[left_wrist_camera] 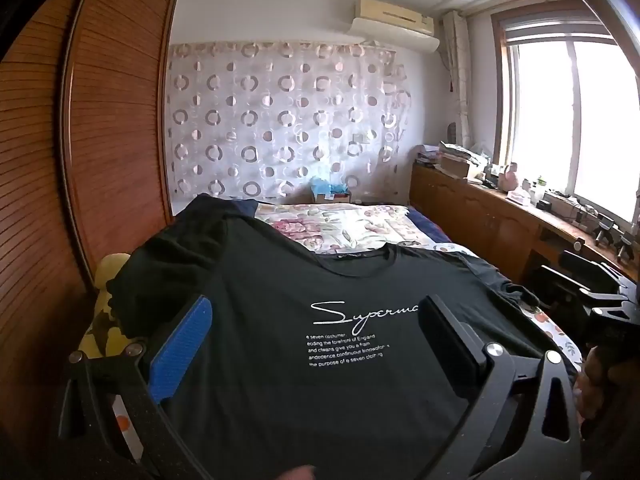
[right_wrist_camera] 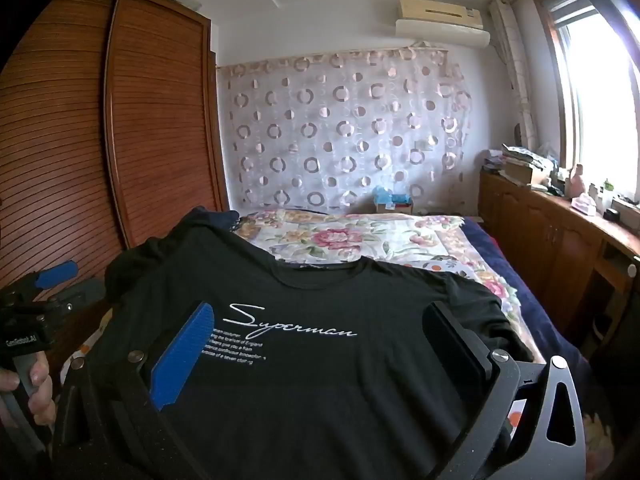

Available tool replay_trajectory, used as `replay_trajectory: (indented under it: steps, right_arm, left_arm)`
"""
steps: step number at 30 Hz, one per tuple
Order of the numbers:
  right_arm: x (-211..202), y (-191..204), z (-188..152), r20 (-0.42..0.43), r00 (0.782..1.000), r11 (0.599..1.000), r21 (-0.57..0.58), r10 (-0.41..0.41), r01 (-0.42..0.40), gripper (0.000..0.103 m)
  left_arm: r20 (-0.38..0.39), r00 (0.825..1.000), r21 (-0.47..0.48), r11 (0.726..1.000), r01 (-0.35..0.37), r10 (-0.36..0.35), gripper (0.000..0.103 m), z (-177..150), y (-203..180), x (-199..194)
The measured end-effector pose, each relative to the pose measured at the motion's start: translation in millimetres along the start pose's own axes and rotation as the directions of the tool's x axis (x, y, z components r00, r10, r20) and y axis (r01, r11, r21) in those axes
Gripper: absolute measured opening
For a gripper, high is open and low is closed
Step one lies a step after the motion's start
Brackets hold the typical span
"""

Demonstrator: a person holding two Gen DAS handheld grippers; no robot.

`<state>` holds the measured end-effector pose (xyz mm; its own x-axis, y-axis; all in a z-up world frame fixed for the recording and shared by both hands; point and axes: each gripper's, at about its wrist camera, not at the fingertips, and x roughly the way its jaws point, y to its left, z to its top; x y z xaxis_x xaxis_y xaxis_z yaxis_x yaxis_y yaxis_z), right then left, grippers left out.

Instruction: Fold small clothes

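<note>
Clearly both sets of jaws stand apart and grip nothing: the left gripper [left_wrist_camera: 316, 344] and the right gripper [right_wrist_camera: 320, 340] each hover over the black cotton T-shirt with white script lettering [right_wrist_camera: 304, 360], which lies face up and spread flat on the floral-patterned bedspread [right_wrist_camera: 360, 236]. Folding looks not yet begun, so the next move probably calls for pinching a sleeve or side edge and carrying it across the chest
</note>
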<state>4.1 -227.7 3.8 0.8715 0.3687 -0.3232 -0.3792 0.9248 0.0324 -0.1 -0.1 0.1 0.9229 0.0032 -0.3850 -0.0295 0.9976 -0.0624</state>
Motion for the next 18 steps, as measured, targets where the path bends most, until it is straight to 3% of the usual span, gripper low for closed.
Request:
replay_trajectory:
  steps: [18]
  right_arm:
    - [-0.9, -1.2, -0.2, 0.001, 1.0, 1.0, -0.003, -0.001, 0.001, 0.103]
  left_arm:
    - [0.008, 1.0, 0.016, 1.0, -0.011, 0.011, 0.103, 0.1, -0.6, 0.1]
